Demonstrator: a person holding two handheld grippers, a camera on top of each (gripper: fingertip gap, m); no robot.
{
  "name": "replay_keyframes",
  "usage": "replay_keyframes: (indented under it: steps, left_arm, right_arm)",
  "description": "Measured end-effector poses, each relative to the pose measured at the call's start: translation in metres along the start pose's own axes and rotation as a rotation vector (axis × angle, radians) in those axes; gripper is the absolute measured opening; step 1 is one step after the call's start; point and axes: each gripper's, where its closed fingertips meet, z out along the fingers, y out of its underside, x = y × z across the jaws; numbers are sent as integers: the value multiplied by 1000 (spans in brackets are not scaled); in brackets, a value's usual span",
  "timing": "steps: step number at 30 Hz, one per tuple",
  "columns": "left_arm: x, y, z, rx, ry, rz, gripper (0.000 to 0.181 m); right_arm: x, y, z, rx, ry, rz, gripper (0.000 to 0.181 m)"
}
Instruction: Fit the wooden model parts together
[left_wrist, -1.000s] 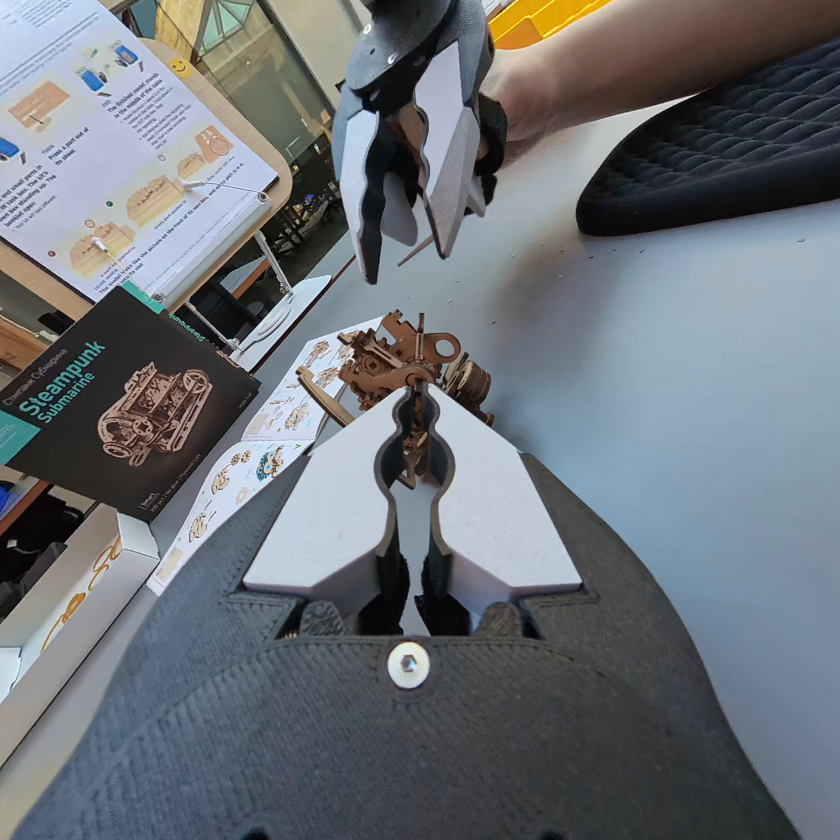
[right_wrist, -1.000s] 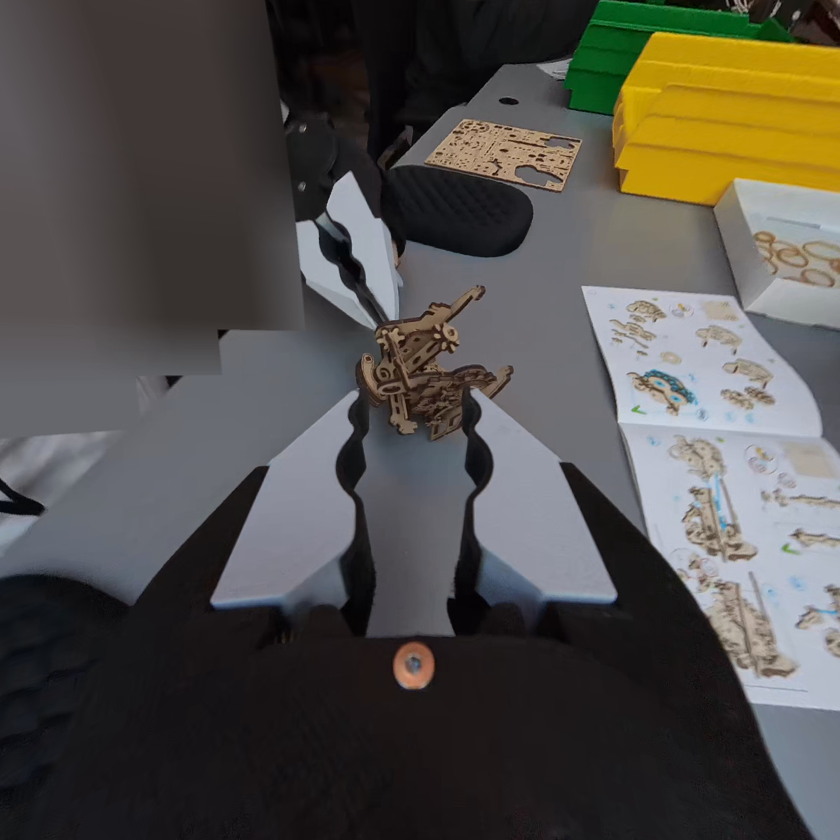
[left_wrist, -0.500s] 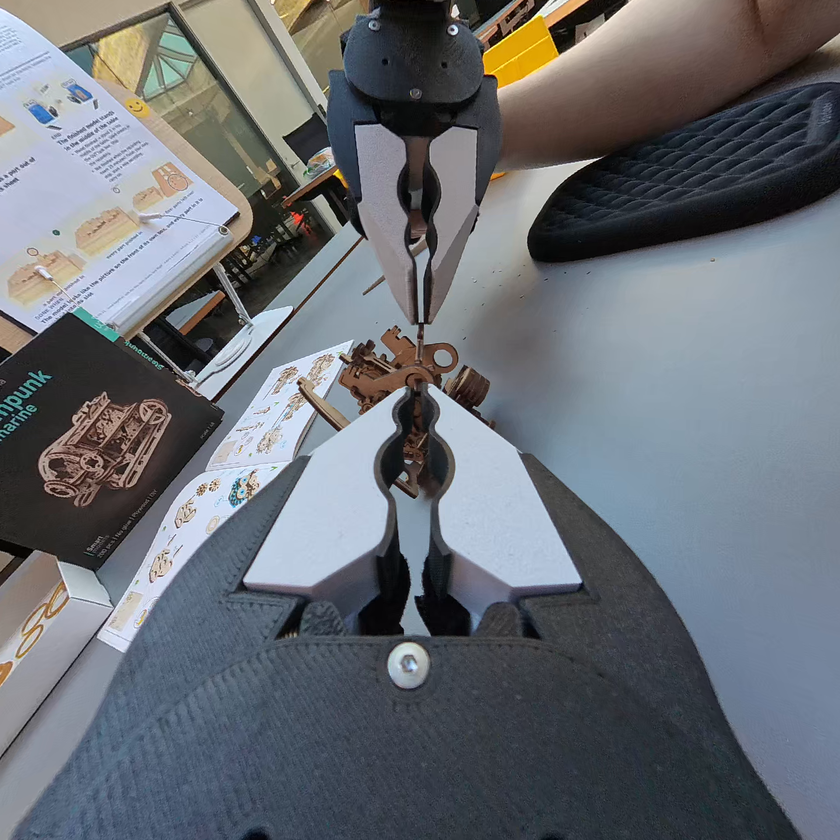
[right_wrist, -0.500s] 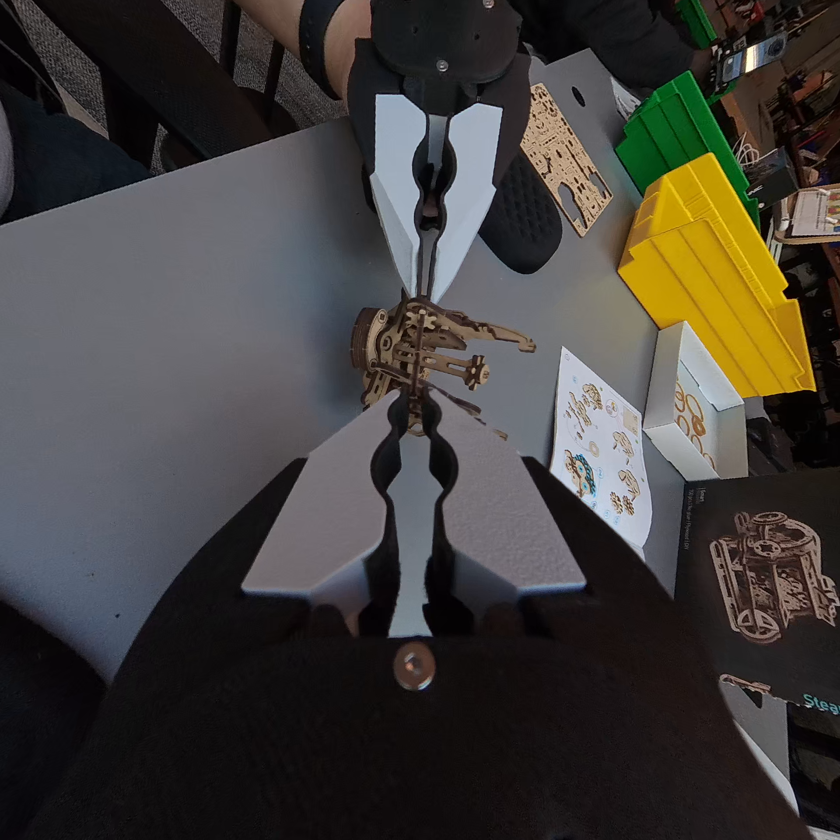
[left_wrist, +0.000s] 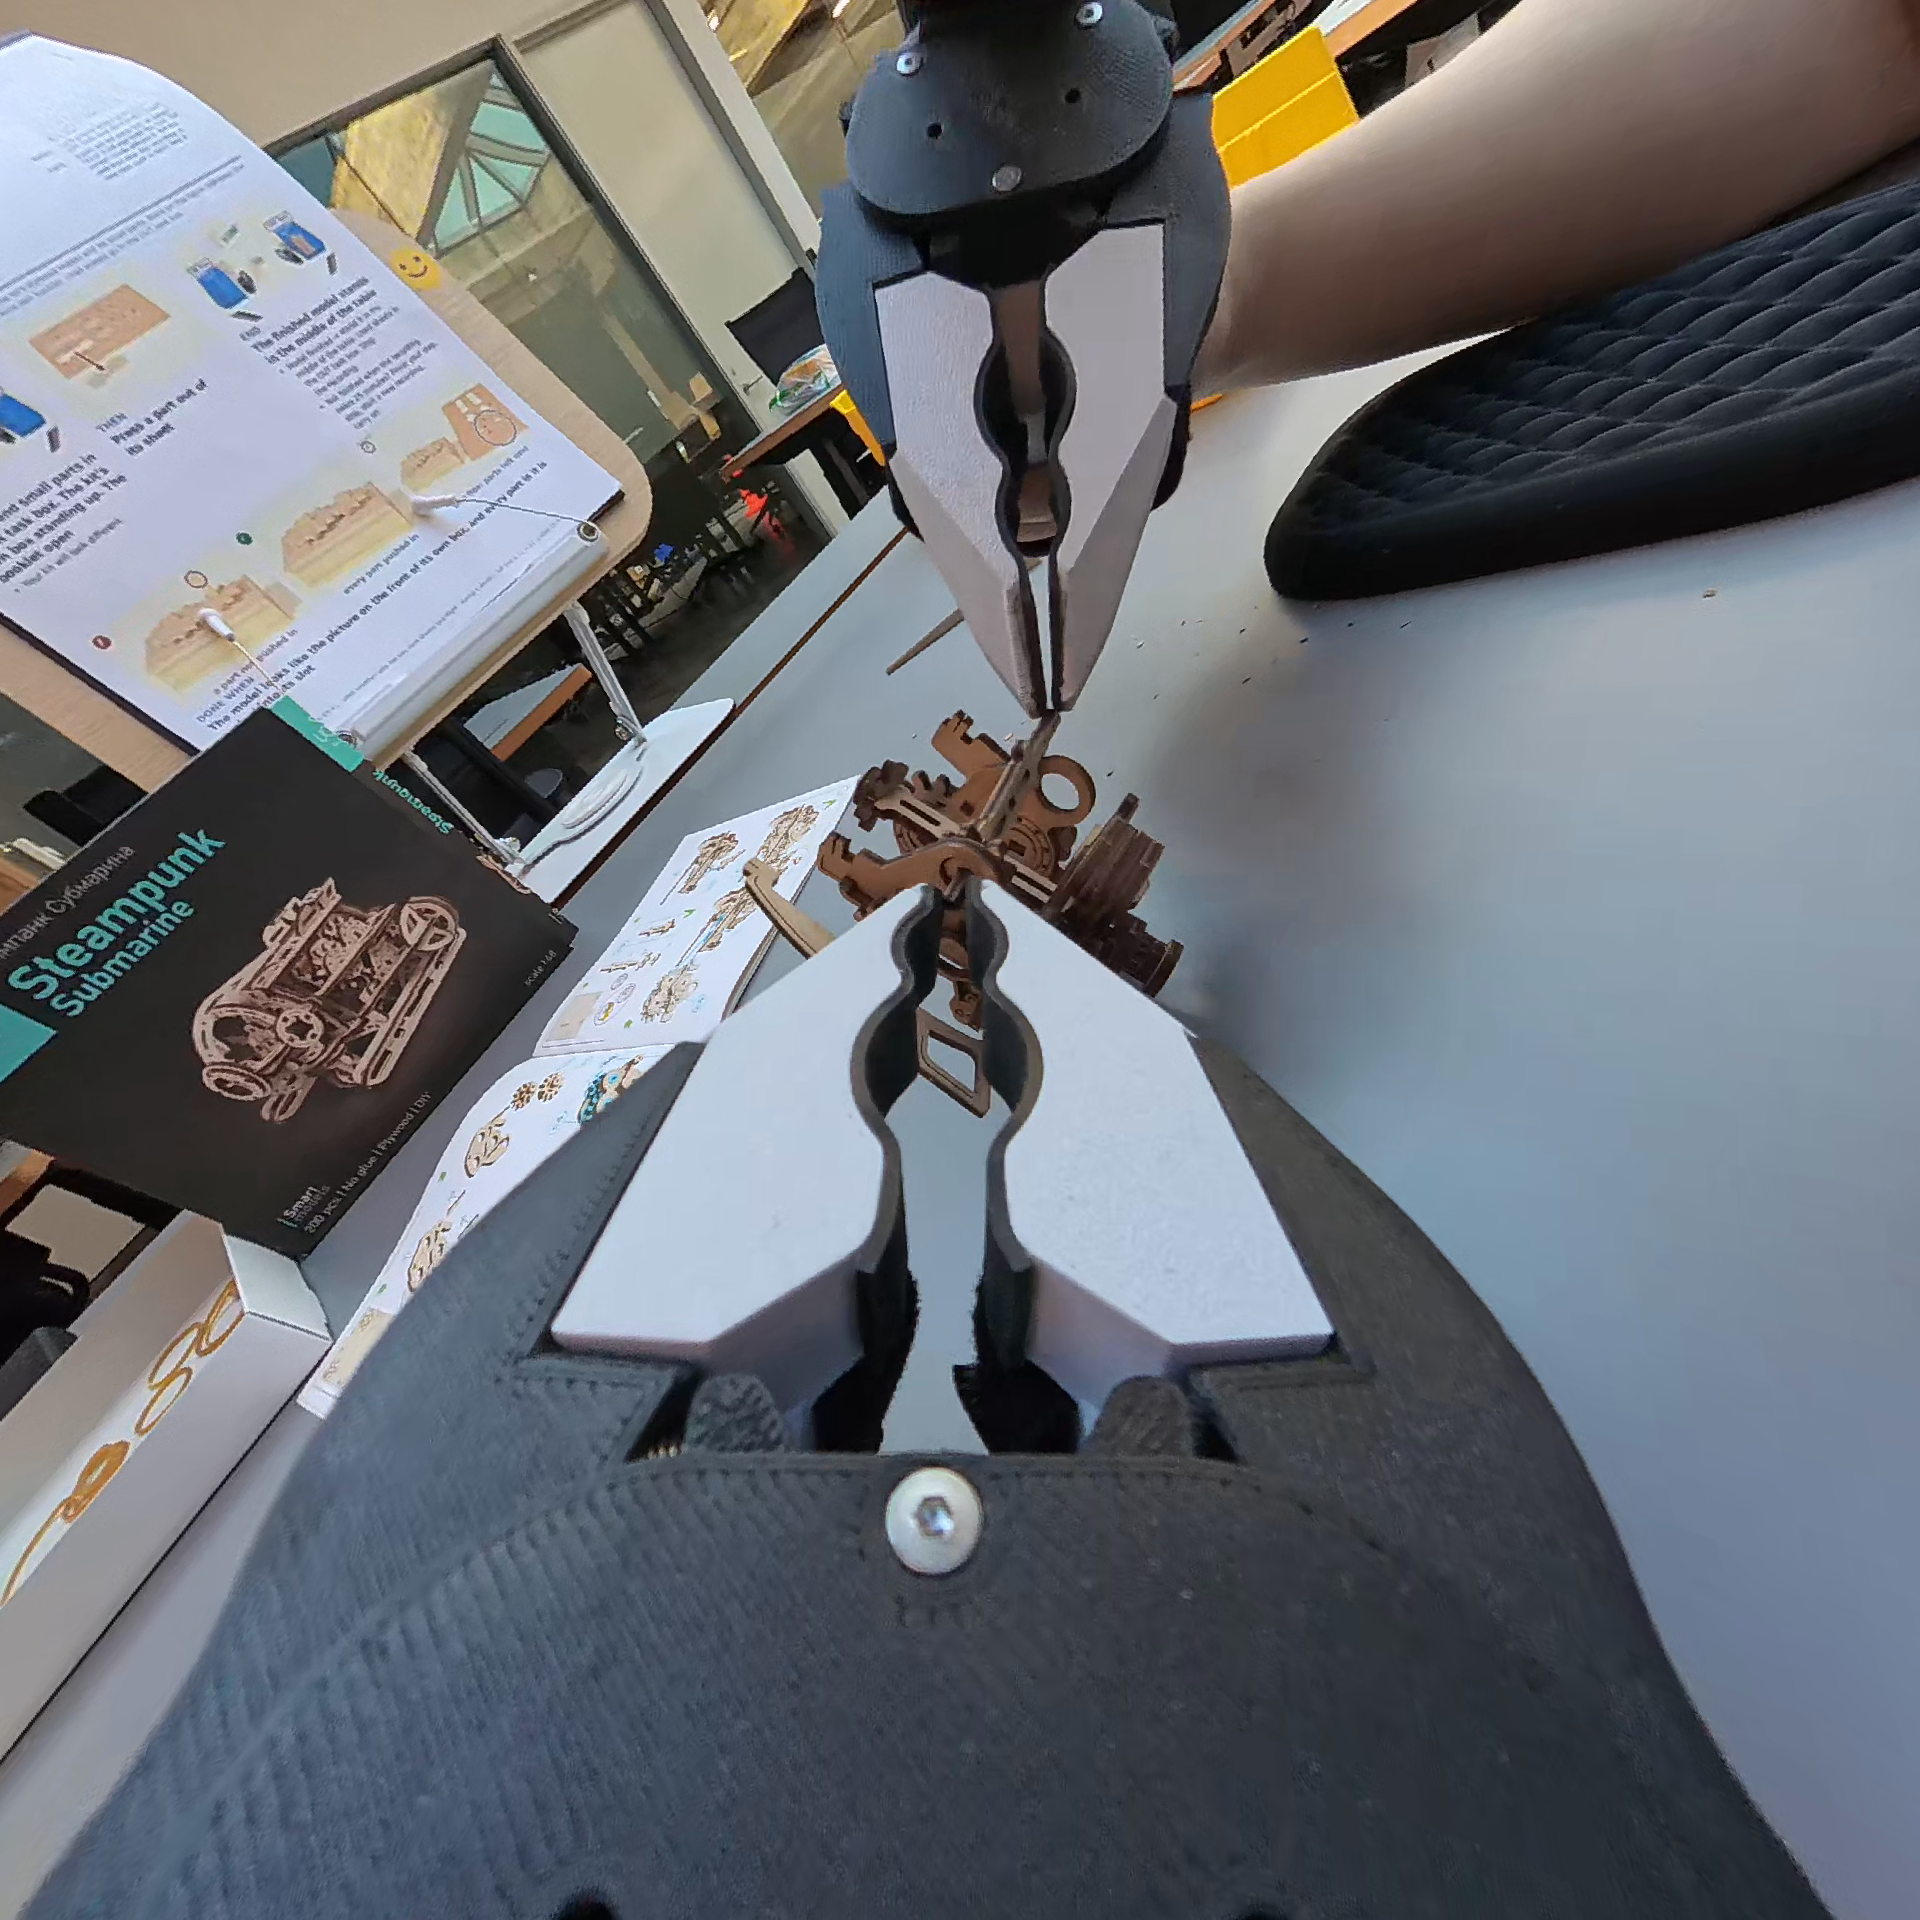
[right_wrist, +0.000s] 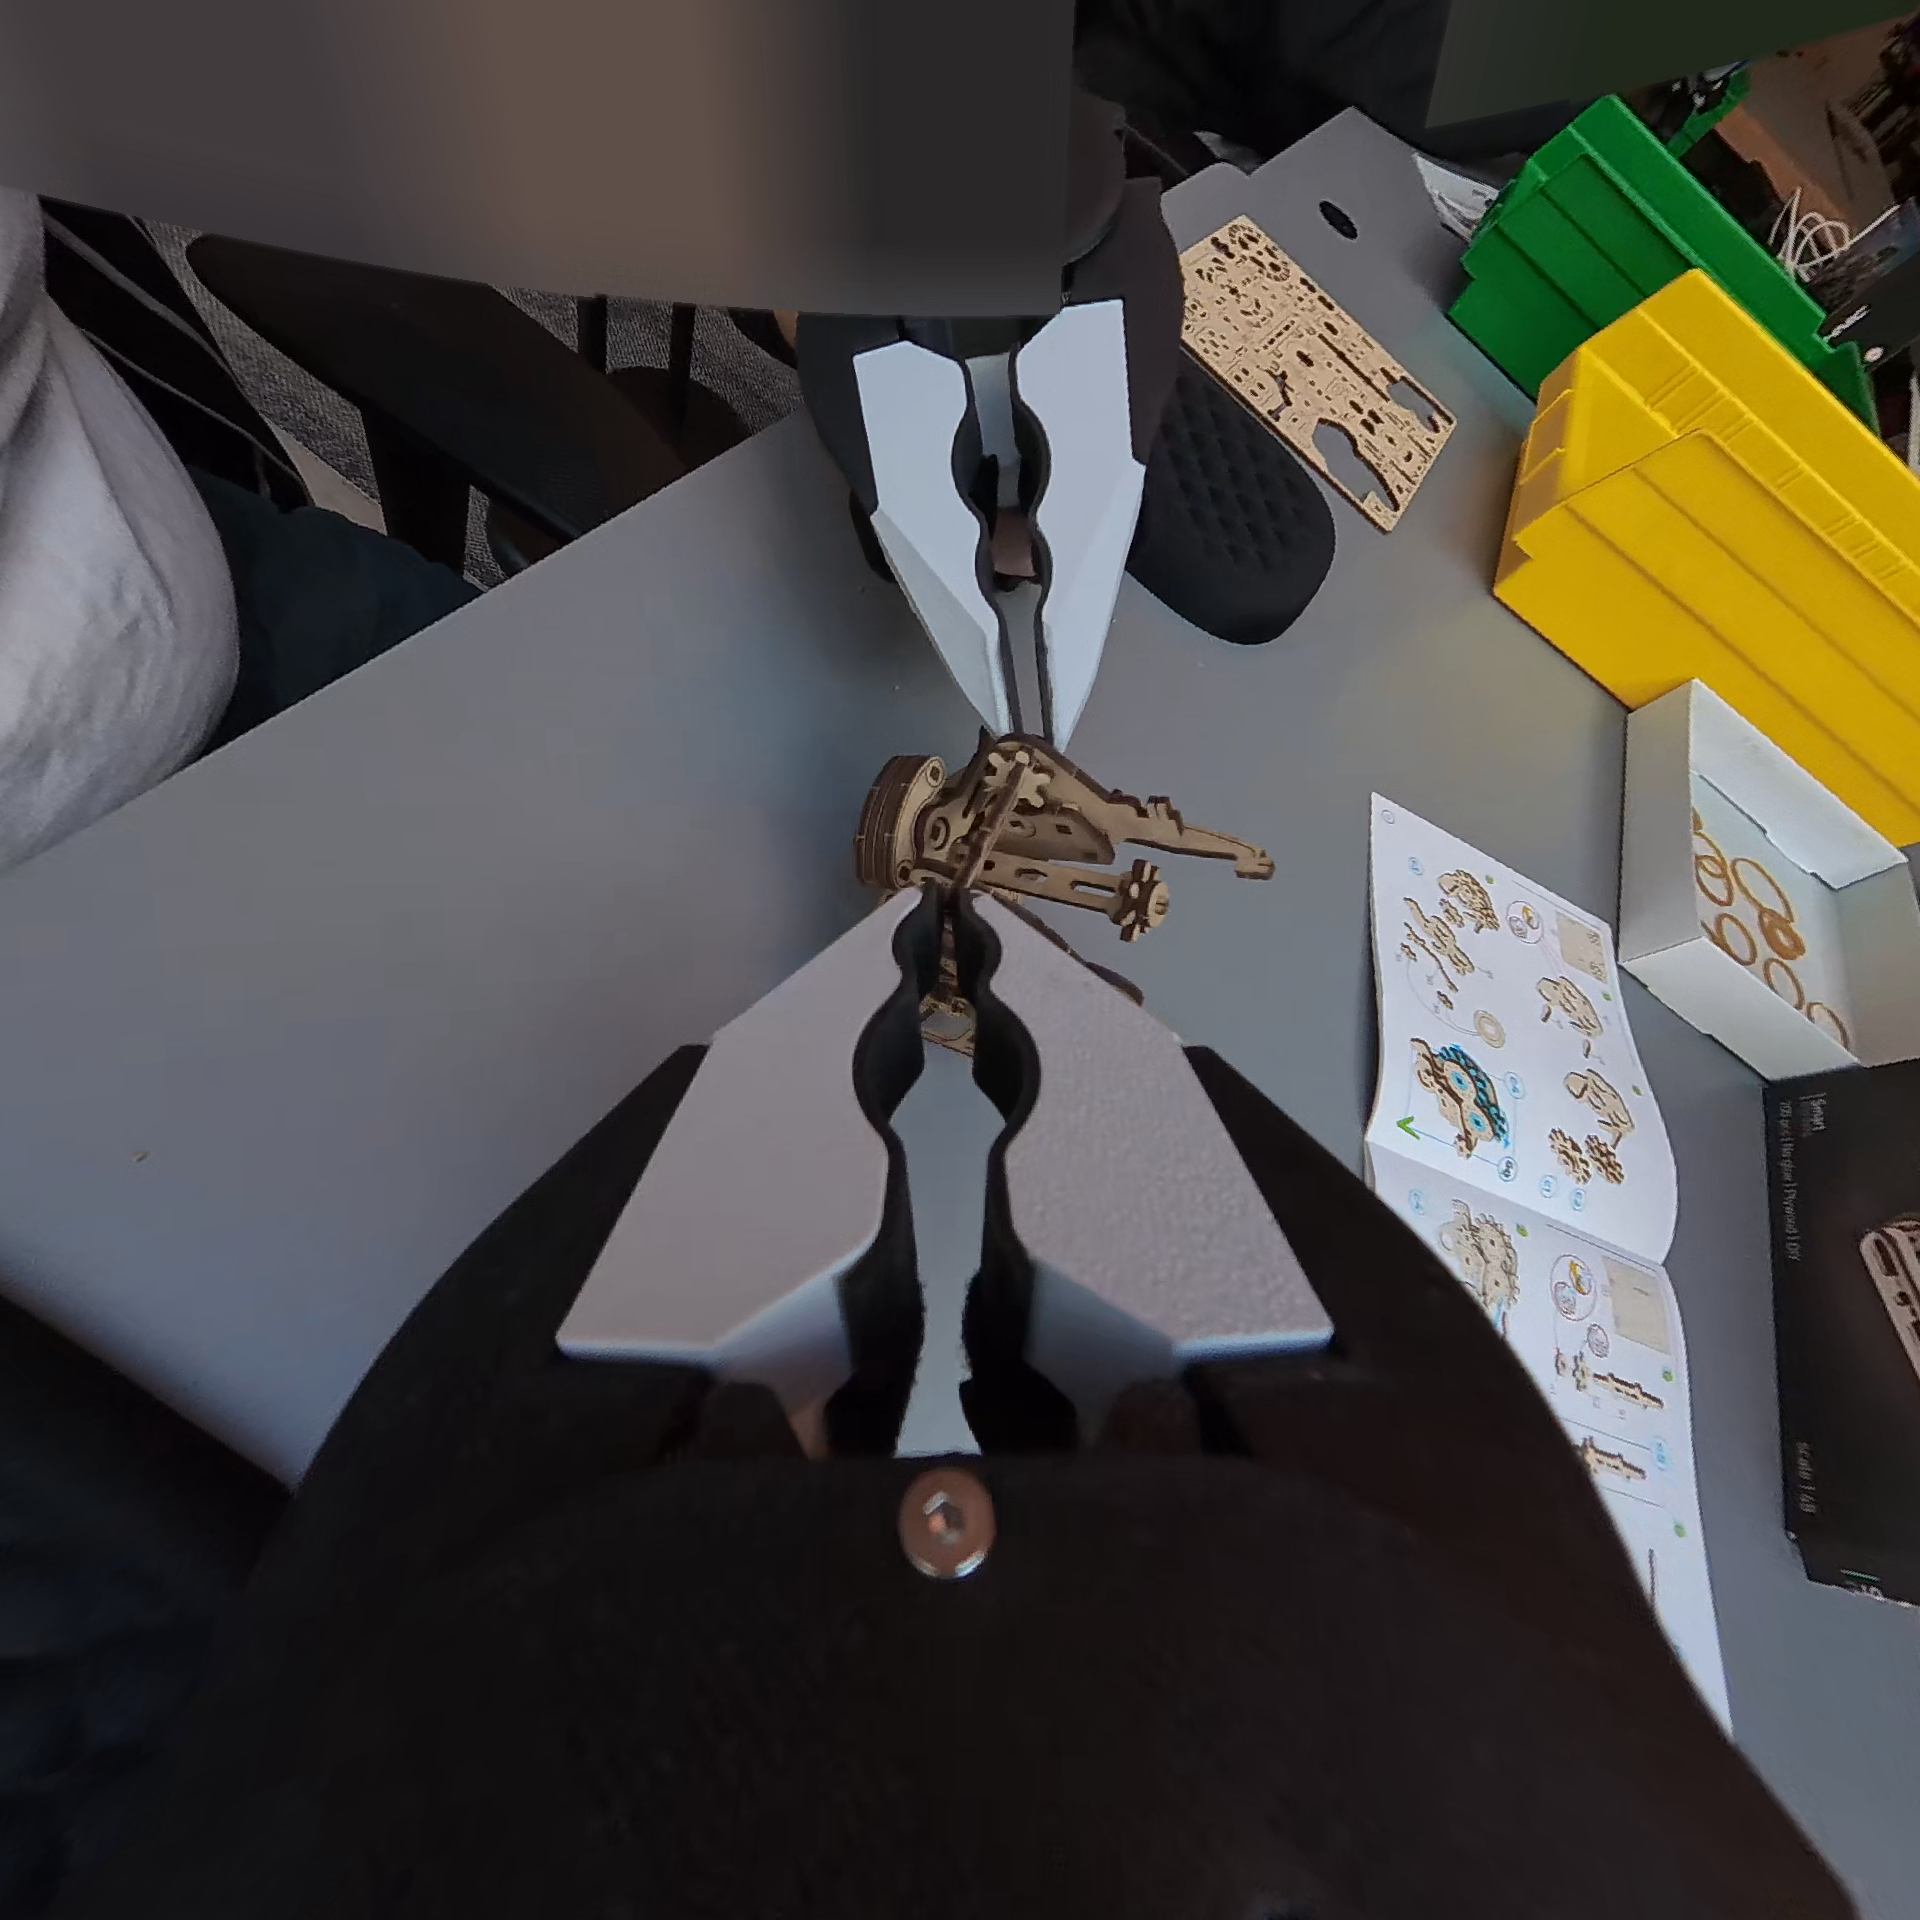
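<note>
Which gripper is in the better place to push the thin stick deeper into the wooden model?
Right, probably. The right gripper is shut on the thin stick and points along it into the wooden model. The left gripper is shut on the model's frame, so it suits steadying.

Printed writing stands on a black box (left_wrist: 260, 987) left of the left tongs (left_wrist: 951, 891), on a propped white sheet (left_wrist: 239, 436) above it, and on a booklet (left_wrist: 707, 914) between box and tongs.
</note>
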Motion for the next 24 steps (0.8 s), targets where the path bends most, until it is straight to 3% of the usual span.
replay_keyframes:
  steps: [16,17,24]
  left_arm:
    - [7,-2,4,-15,136,-73,11]
    - [9,-2,3,-16,143,-64,3]
    - [10,-3,5,-1,106,-61,1]
  right_arm:
    - [15,9,-3,-24,40,81,0]
    - [15,9,-3,-25,40,87,0]
    - [20,11,-3,-49,62,97,0]
